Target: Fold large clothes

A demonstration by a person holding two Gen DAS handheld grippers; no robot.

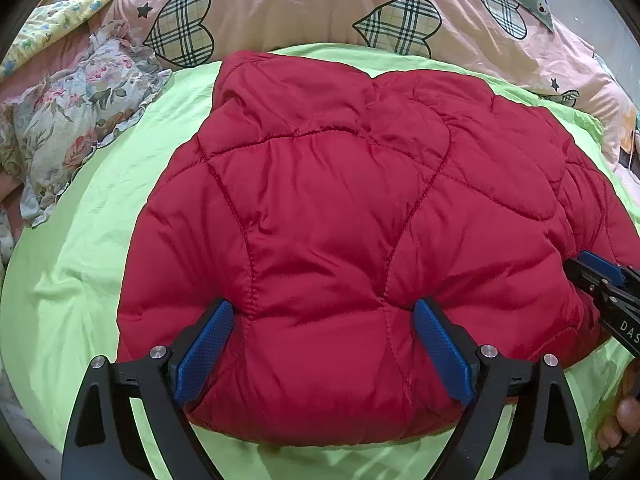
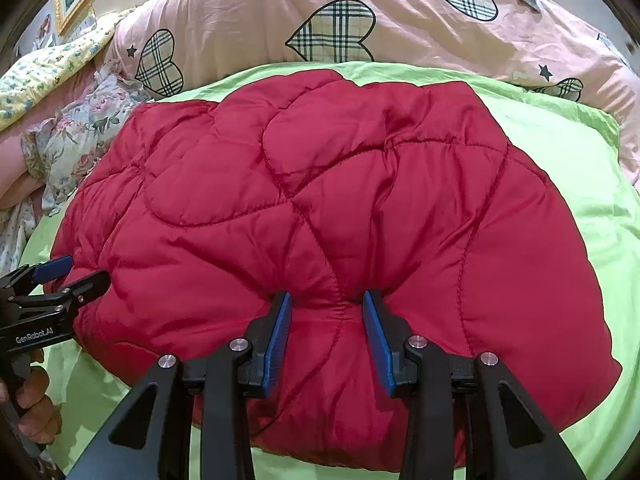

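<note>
one puffy red quilted jacket (image 1: 340, 216) lies folded on a lime green sheet (image 1: 80, 272), filling the space ahead of both sets of jaws. its sleeves and collar are tucked out of sight, so only a stitched, padded surface shows, and its far right side is cut off by the edge of the left wrist view.

the left gripper (image 1: 322, 322) has its two blue-padded fingers spread wide, with the jacket's near edge bulging between them; the pads press against the fabric on either side, and whether they are squeezing it or only resting there is hard to make out. the right gripper (image 2: 326, 314) has its jaws drawn closer together, pinching a bunched ridge of the jacket's near edge between the blue pads.

each gripper appears at the side of the other's view, partly cut off, with a bit of the person's hand (image 2: 38, 404) behind it.

beyond the jacket lies one pink duvet with plaid hearts (image 2: 248, 16); five hearts can be counted in the right wrist view. to the far left of the jaws sits one crumpled floral ruffled cloth (image 1: 68, 120).
</note>
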